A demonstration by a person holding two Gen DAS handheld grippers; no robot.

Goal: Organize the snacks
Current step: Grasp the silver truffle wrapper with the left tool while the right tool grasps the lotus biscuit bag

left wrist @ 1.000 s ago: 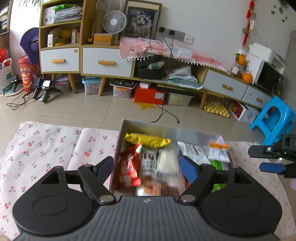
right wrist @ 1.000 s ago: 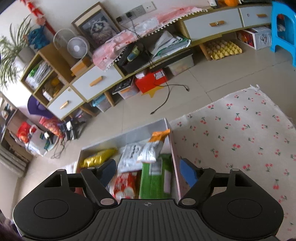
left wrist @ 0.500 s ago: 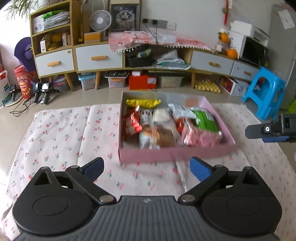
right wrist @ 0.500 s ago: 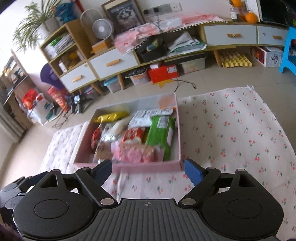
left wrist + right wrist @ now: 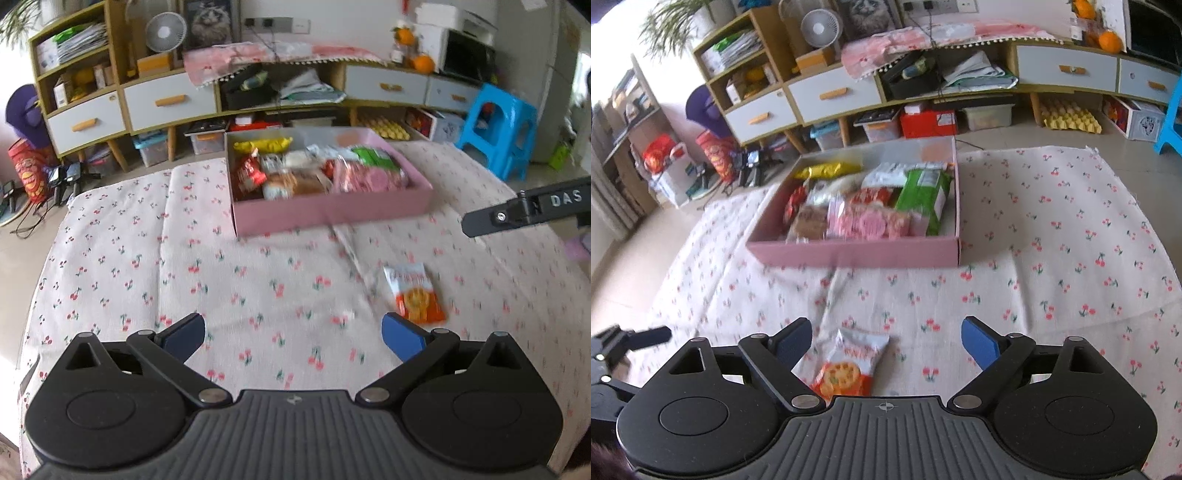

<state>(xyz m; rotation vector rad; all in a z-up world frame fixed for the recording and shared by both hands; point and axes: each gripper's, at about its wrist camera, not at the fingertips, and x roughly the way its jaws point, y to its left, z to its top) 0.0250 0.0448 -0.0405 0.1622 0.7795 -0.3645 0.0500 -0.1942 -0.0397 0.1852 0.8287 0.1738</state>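
A pink box (image 5: 332, 210) packed with several snack packets stands on the cherry-print cloth (image 5: 110, 258); it also shows in the right wrist view (image 5: 849, 254). One white-and-orange snack packet (image 5: 415, 293) lies loose on the cloth in front of the box, and in the right wrist view (image 5: 851, 365) it lies just before my right gripper. My left gripper (image 5: 293, 338) is open and empty, low over the cloth, left of the packet. My right gripper (image 5: 886, 341) is open and empty, with the packet near its left finger.
The cloth ends at tiled floor behind the box. A long low cabinet (image 5: 166, 99) with drawers and storage bins runs along the wall. A blue stool (image 5: 498, 129) stands at the right. The other gripper's black arm (image 5: 524, 214) reaches in from the right.
Both grippers have pulled back from over the box toward the near side of the cloth. The loose white-and-orange packet has come into view. Both stay open.
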